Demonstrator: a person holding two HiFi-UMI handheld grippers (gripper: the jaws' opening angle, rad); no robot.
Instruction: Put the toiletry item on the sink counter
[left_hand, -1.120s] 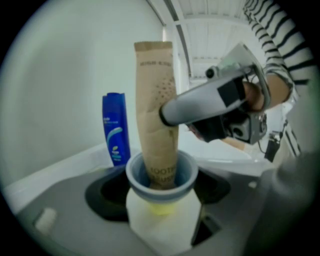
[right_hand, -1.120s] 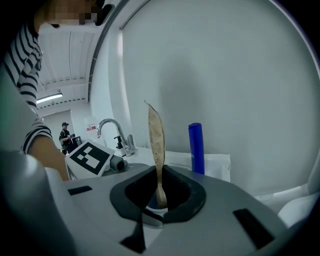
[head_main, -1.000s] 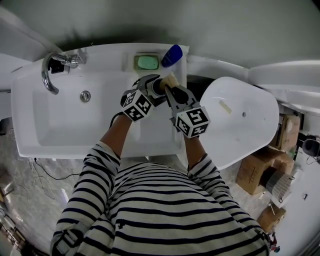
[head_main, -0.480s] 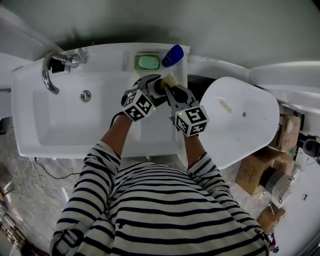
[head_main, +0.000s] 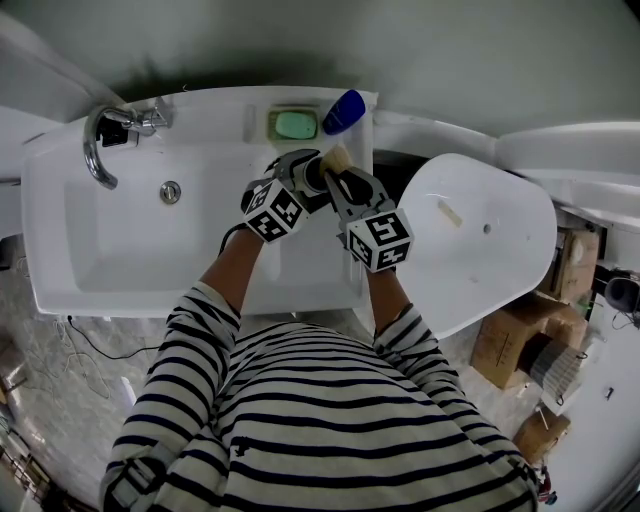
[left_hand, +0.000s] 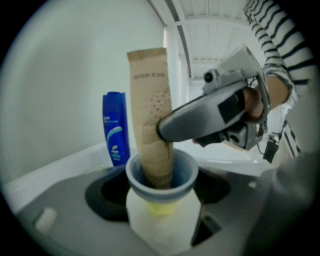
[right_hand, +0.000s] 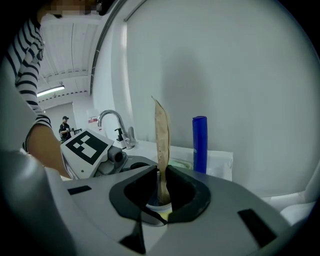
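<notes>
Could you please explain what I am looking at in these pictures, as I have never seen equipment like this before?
There is no robot here. A person in a striped shirt holds a two-jaw gripper in each hand. The wide picture comes from a camera on the person's head, looking down at a white sink. The other two come from cameras riding on the grippers, each looking along its own jaws. The left gripper holds a white cup with a blue rim, its jaws wide around it. The right gripper is pinched shut on a brown tube that stands in that cup. On the sink's back ledge are a blue bottle and a green soap bar; the faucet is at the left. The patterned cubes belong to the grippers.
</notes>
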